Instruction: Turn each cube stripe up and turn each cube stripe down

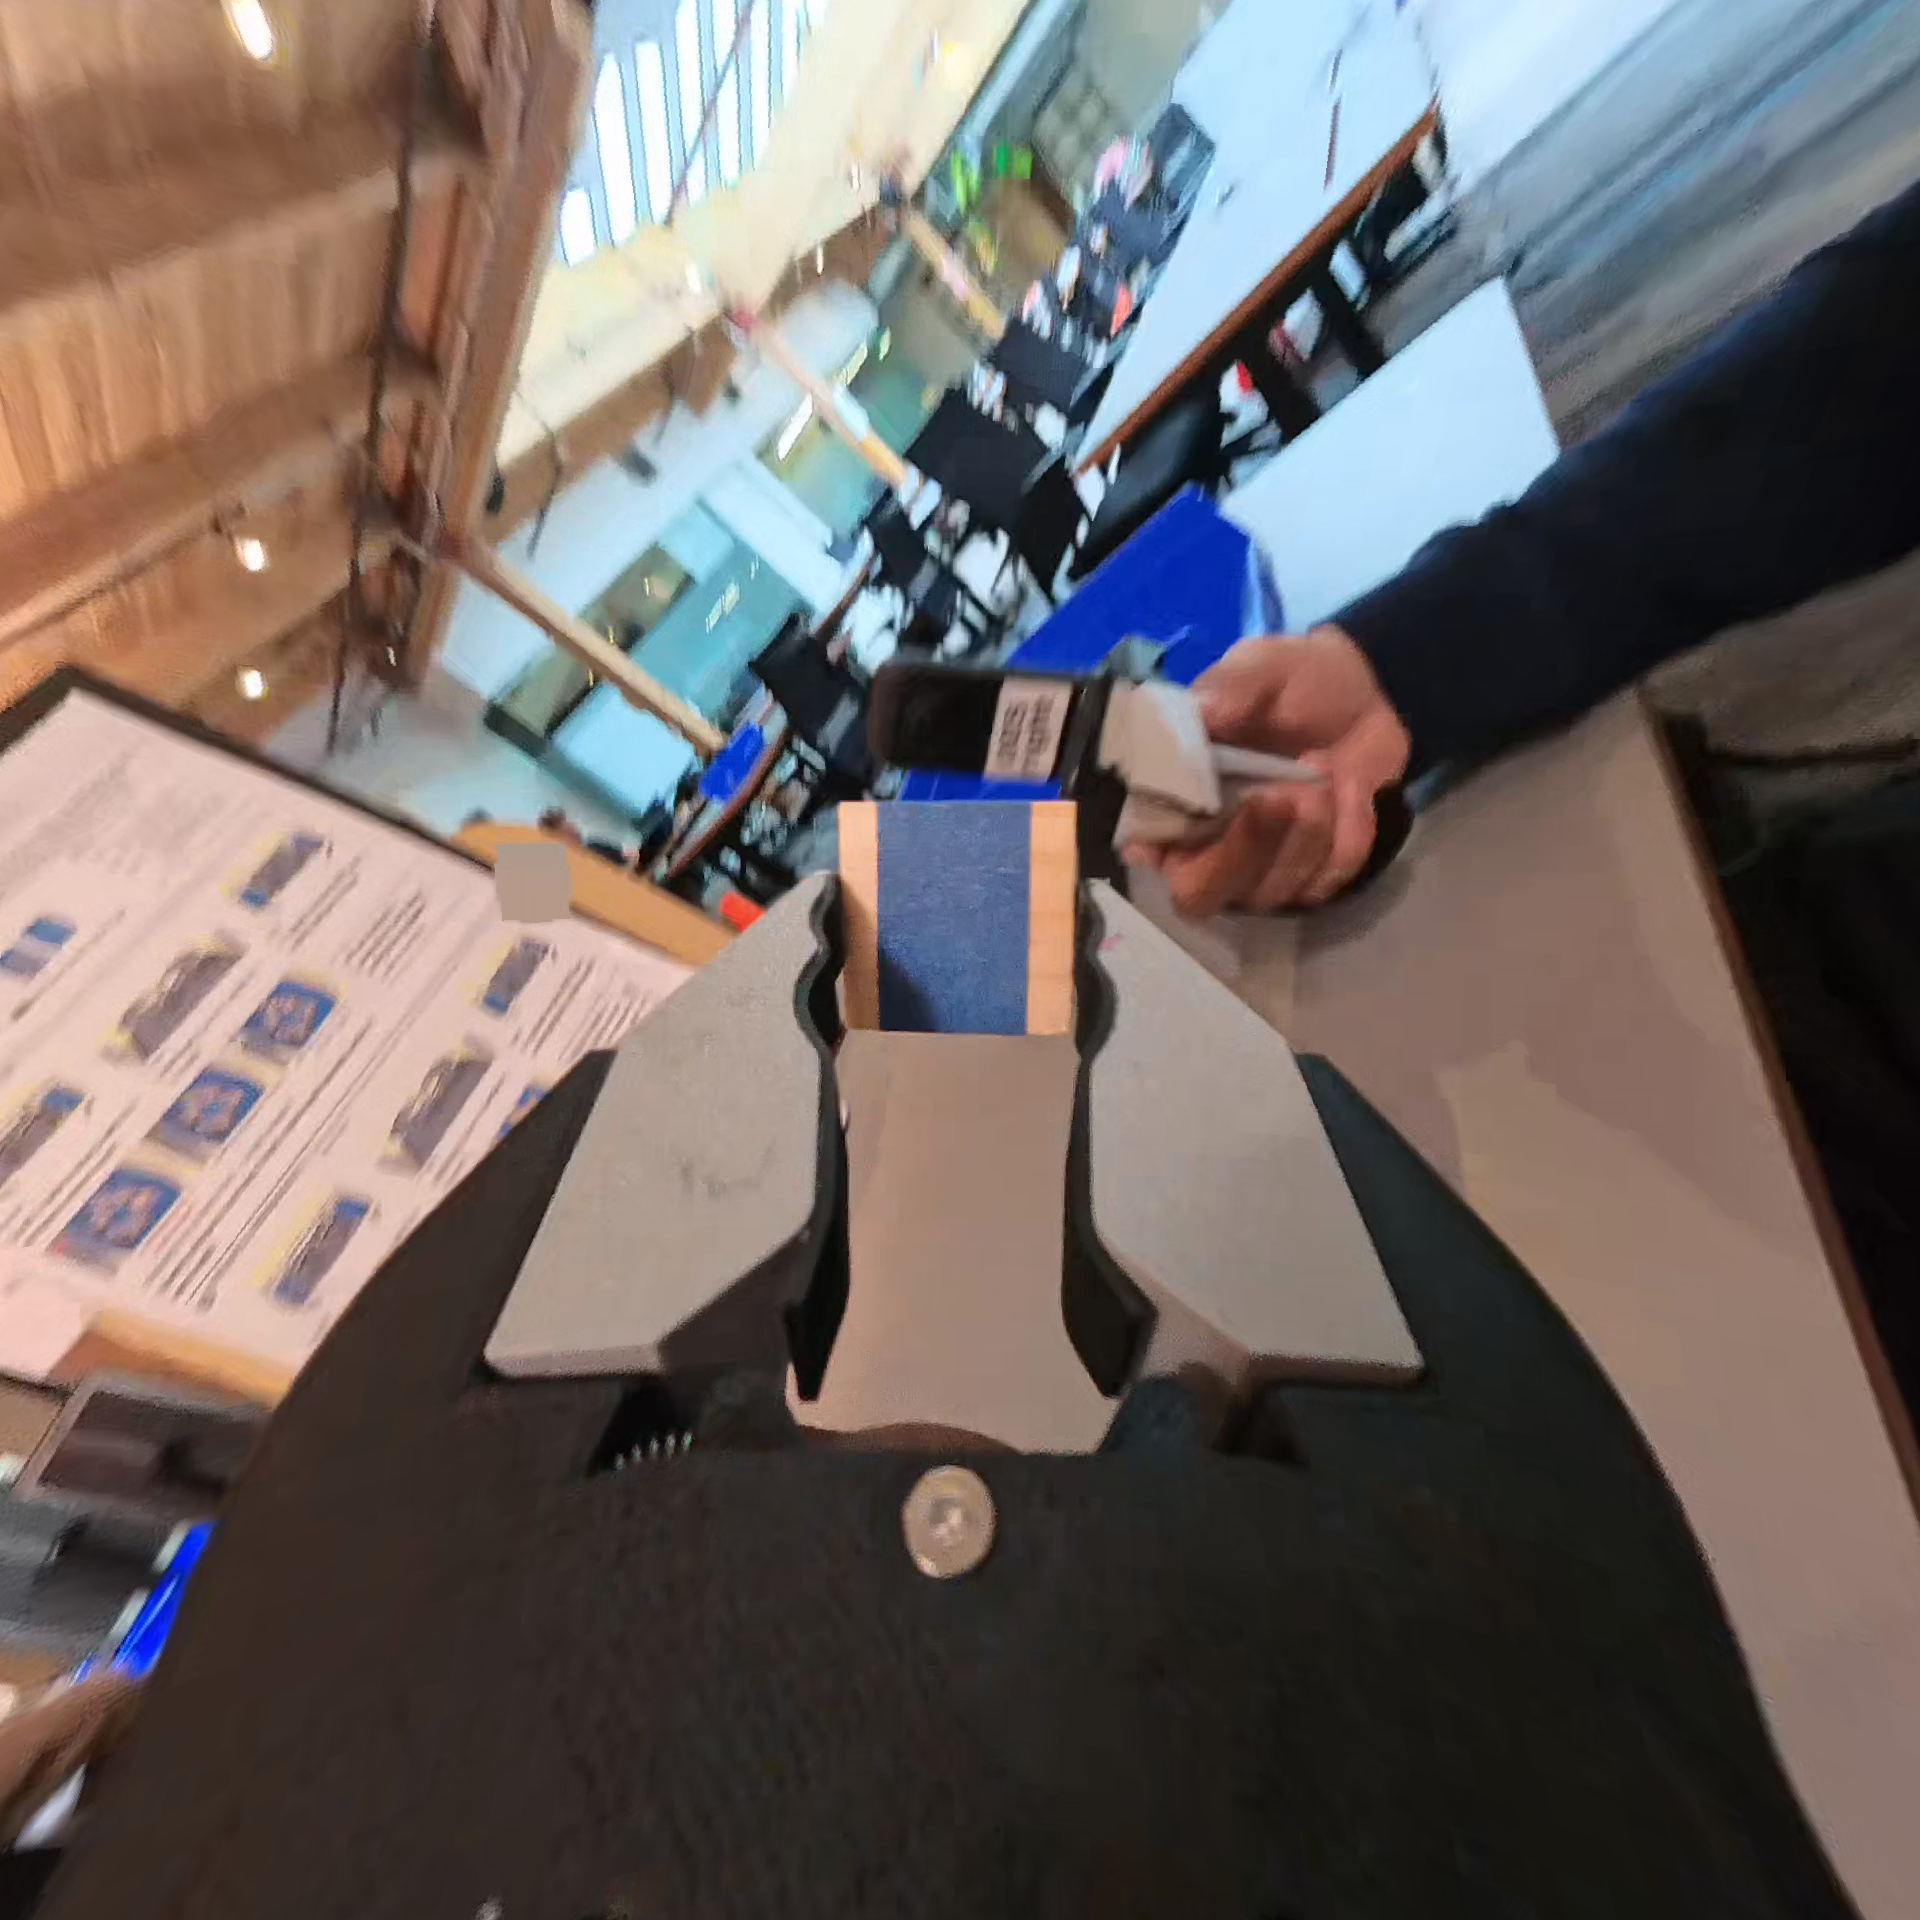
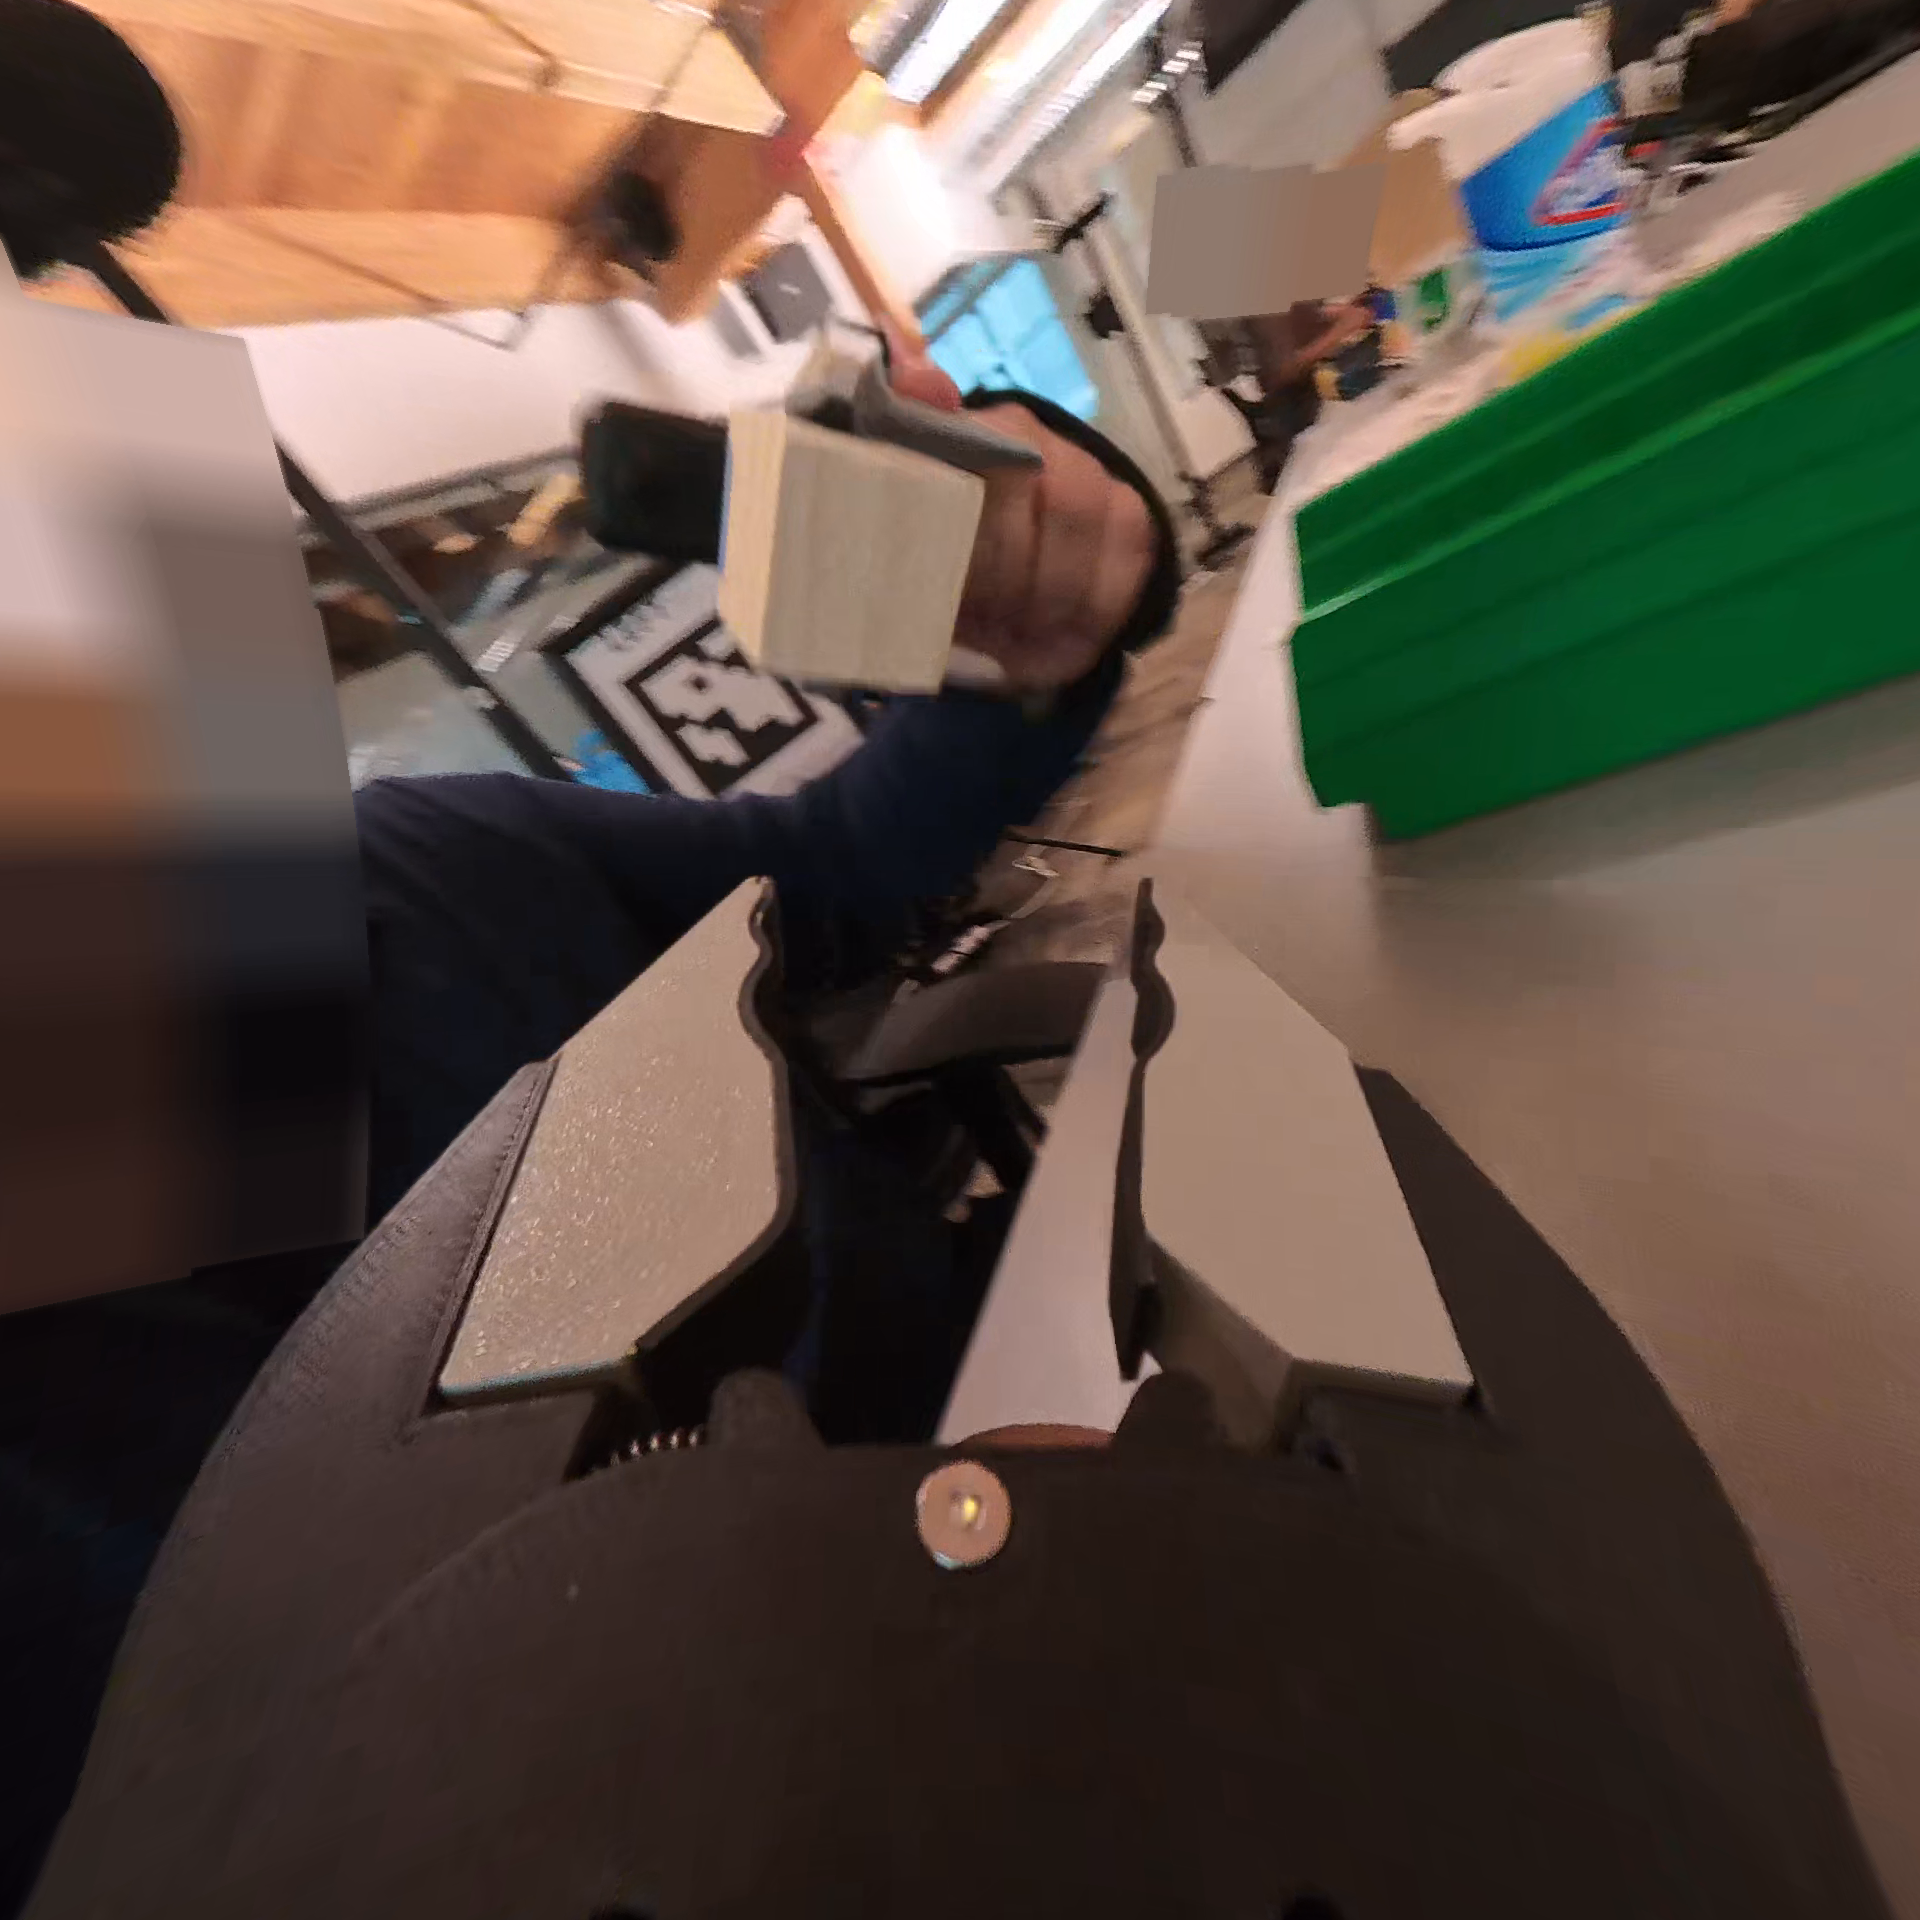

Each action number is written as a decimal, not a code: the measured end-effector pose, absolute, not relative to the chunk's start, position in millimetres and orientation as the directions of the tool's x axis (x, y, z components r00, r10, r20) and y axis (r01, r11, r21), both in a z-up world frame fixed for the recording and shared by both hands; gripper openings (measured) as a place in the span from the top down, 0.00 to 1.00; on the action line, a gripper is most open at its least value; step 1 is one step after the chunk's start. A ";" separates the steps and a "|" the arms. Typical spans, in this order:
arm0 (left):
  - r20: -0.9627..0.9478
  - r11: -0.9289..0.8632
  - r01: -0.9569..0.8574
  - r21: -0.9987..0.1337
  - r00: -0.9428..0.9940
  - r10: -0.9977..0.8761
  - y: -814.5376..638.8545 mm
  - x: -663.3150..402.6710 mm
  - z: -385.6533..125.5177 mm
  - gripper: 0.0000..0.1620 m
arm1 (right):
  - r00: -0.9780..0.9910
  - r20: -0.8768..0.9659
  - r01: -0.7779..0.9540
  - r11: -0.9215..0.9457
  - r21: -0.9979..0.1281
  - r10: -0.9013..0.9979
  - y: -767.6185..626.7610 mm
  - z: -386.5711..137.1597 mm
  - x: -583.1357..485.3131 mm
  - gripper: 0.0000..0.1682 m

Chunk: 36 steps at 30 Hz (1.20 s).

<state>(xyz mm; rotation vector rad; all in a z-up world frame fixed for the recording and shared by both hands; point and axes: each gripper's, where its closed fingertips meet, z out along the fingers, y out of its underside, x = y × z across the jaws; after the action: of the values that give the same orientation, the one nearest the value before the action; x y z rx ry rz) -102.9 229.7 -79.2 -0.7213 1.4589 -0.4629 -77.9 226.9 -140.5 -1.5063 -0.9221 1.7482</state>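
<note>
In the left wrist view my left gripper [image 1: 956,906] is shut on a wooden cube [image 1: 954,966], held above the grey table [image 1: 1538,1091]. The cube's wide blue stripe faces the camera, with bare wood strips at both sides. The same cube [image 2: 852,561] shows in the right wrist view, up in the air, with plain wood faces toward that camera. My right gripper [image 2: 954,904] is open and empty over the table's edge. It also shows in the left wrist view [image 1: 987,722] beyond the cube, held by a hand [image 1: 1299,769].
A green crate [image 2: 1610,520] stands on the table [image 2: 1558,1091] to the right. A board of printed pictures [image 1: 208,987] is at the left. A blue bin [image 1: 1164,592], black chairs and other tables lie farther back. Both views are strongly tilted and blurred.
</note>
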 end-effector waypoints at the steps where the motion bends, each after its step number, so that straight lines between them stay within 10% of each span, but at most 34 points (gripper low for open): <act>1: -0.725 0.719 -0.092 -0.688 0.071 -0.685 219.1 -93.1 -82.1 0.74 | -0.197 -0.550 -0.041 -0.568 -0.822 0.811 220.4 -133.5 -78.9 0.61; 6: -0.704 0.706 -0.011 -0.708 0.076 -0.706 208.7 -61.3 -101.5 0.74 | -0.369 -0.554 -0.103 -0.626 -0.773 0.746 207.4 -111.8 -68.8 0.75; 21: -0.674 0.674 -0.056 -0.737 0.151 -0.723 231.9 -48.6 -129.9 0.74 | -0.229 -0.627 -0.112 -0.660 -0.743 0.745 232.7 -131.0 -71.5 0.74; 29: -0.494 0.475 -0.150 -0.867 0.129 -0.860 235.7 -55.4 -172.6 0.81 | 0.366 -0.366 -0.105 -0.353 -0.930 0.856 247.2 -110.7 -12.9 0.75; 36: -0.388 0.389 -0.230 -0.892 -0.050 -0.920 217.3 -49.4 -204.1 0.80 | 0.960 0.124 0.225 -0.428 -0.875 0.252 258.7 -105.3 214.5 0.75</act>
<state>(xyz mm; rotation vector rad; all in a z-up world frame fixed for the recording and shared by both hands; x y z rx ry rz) -49.4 217.3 -204.1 -1.0644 1.5452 -0.7840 214.5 258.7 -105.3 -2.0290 -0.3393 0.0314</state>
